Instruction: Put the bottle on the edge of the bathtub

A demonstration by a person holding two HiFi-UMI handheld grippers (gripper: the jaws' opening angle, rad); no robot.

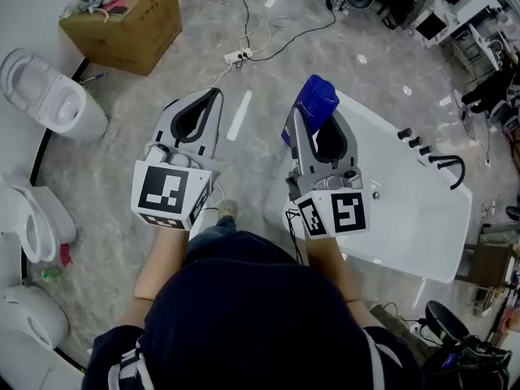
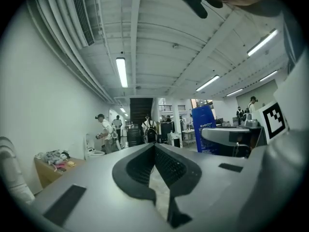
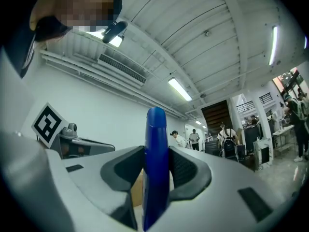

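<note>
My right gripper point(image 1: 318, 127) is shut on a blue bottle point(image 1: 316, 102), which sticks out beyond the jaws and hangs over the near left end of the white bathtub point(image 1: 418, 218). In the right gripper view the bottle point(image 3: 156, 168) stands upright between the dark pads point(image 3: 190, 170) of the right gripper point(image 3: 157, 151), which press on both its sides. The left gripper point(image 1: 213, 96) hovers over the grey floor to the left of the tub, its tips together and nothing in them. The left gripper view shows the left gripper point(image 2: 154, 146) with pads meeting, and the bottle point(image 2: 203, 129) off to the right.
A black faucet set point(image 1: 439, 159) sits on the tub's far right rim. White toilets point(image 1: 49, 96) point(image 1: 32, 222) stand at the left, a cardboard box point(image 1: 130, 19) at the top left. A power strip point(image 1: 238, 55) and cables lie on the floor ahead. People stand far off.
</note>
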